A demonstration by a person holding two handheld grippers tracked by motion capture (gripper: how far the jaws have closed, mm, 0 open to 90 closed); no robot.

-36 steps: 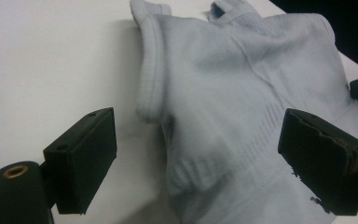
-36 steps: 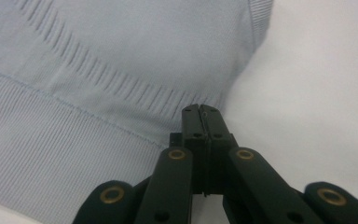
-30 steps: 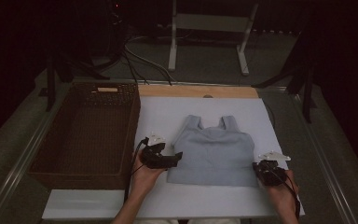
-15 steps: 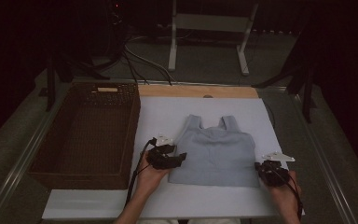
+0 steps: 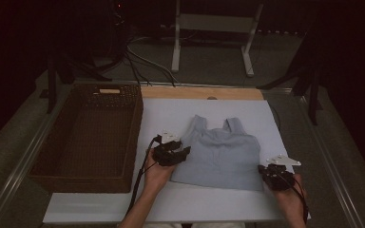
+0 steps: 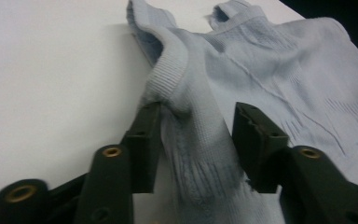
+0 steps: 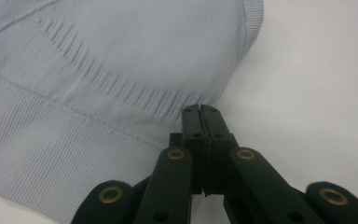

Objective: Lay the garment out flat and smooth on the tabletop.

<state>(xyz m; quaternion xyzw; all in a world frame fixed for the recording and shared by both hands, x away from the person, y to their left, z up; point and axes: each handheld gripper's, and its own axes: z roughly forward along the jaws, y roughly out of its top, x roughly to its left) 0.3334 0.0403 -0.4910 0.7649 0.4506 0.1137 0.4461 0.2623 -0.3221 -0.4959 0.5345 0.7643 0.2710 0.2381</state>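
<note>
Garment position: pale blue knitted top [image 5: 221, 154] lies flat on the white bench [image 5: 171, 204], centre of the high view, straps toward the top of the frame, hem toward the bottom.
Left hand-held gripper [image 5: 179, 153]: at the top's left edge, mid-left of the high view; its jaws have just been closing, with a bunched fold of the side edge standing between them. One jaw touches the fold, the other stands a little apart from it, so the jaws are partly open.
Right hand-held gripper [image 5: 269, 172]: at the top's lower right corner, jaws fully closed; whether fabric is pinched between the tips I cannot tell.
High view extra: brown woven basket [image 5: 88, 135] left of the top, well apart from it.
Left gripper view extra: ribbed armhole trim [image 6: 168, 74] curling up above the jaws.
Right gripper view extra: broad ribbed hem band [image 7: 42, 149] and a row of short knitted ridges.
Fabric look: fine knit, light blue, faint seams.
</note>
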